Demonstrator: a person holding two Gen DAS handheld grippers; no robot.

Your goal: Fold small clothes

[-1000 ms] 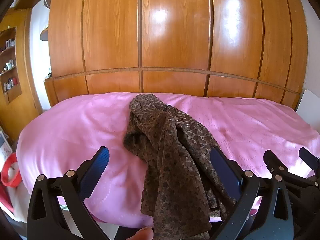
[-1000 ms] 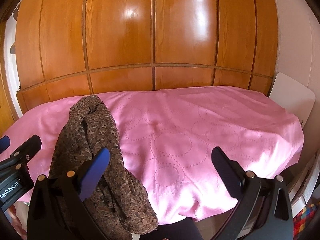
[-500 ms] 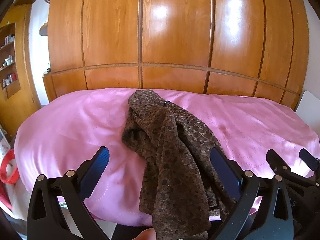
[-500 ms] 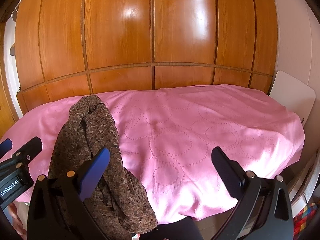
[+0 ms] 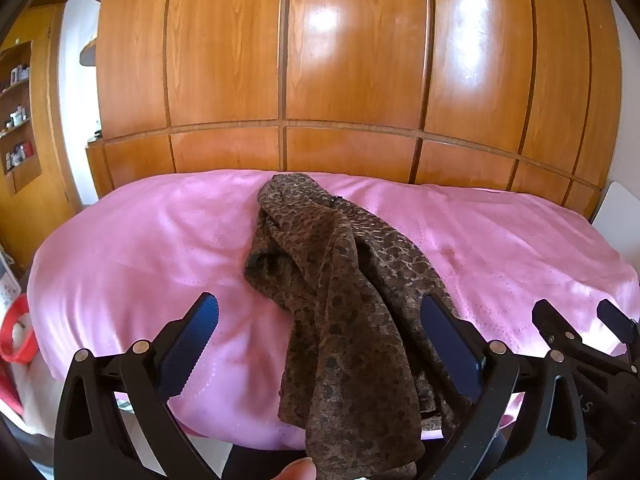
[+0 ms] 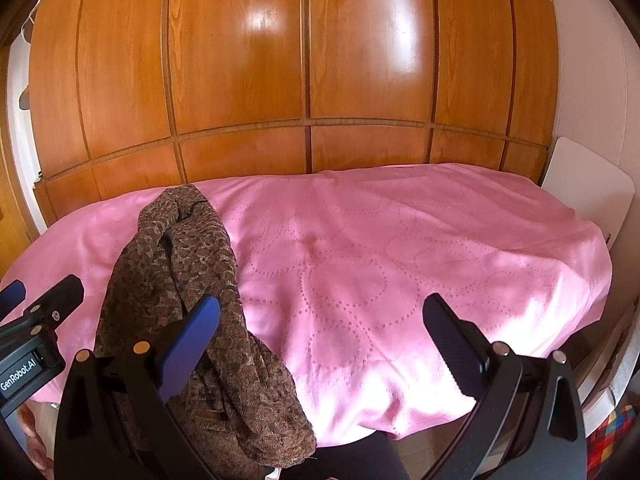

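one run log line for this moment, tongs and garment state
left tongs: open, over garment | right tongs: open, empty | leopard-print garment: crumpled, unfolded, draped over near edge of pink bedspread | fold: not started

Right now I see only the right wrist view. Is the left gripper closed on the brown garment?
Observer: No. The left gripper is open, and the brown garment shows between its fingers, not gripped.
Operator: Is something beside the bed on that side?
Observer: Yes. A red object sits low, past the left edge of the pink bedspread.
Operator: And further left?
Observer: A wooden shelf holding small items.
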